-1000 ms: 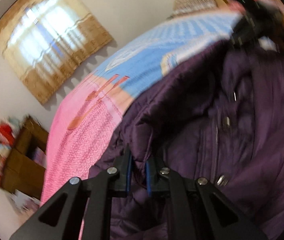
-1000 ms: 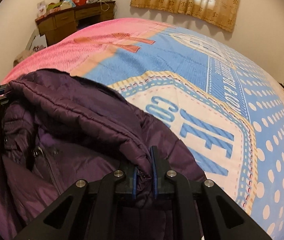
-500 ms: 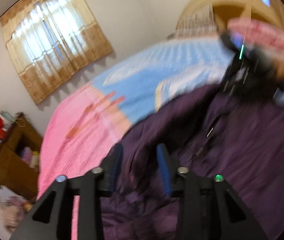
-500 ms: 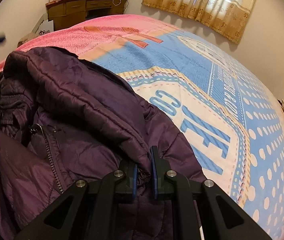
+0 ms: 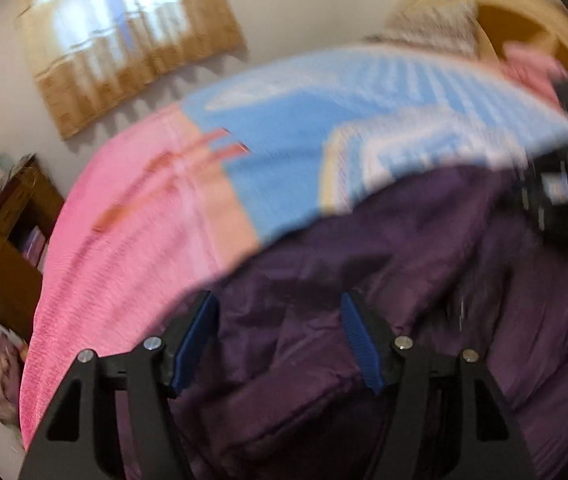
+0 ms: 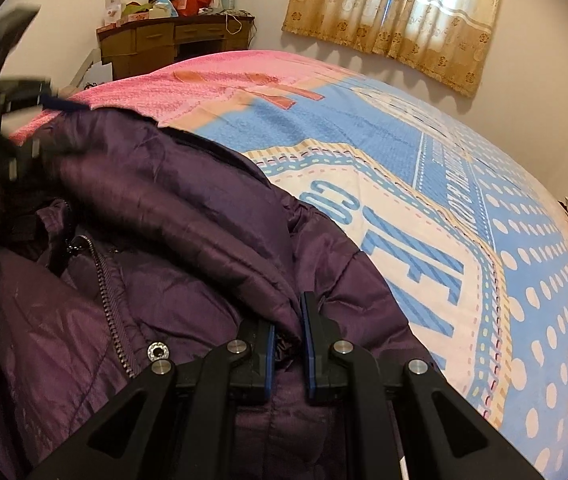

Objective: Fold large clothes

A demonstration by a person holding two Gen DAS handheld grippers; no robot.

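Observation:
A dark purple padded jacket (image 6: 156, 280) lies on the bed, its zipper and a metal snap showing at the left of the right wrist view. My right gripper (image 6: 287, 320) is shut on a fold of the jacket's edge. In the left wrist view the jacket (image 5: 363, 320) fills the lower right. My left gripper (image 5: 280, 316) hovers over the jacket's edge with its jaws opening; the blue pads stand apart from the fabric and nothing is pinched. The left gripper also shows blurred at the far left of the right wrist view.
The bed cover (image 6: 403, 168) is pink at one end and blue with white dots and lettering at the other. A wooden desk (image 6: 172, 40) with clutter on top stands against the wall. A curtained window (image 6: 403, 12) is behind the bed. A headboard (image 5: 523, 16) shows at upper right.
My left gripper has let go of the jacket fold, spread its jaws and pulled back across the bed. The right gripper keeps its hold on the jacket edge.

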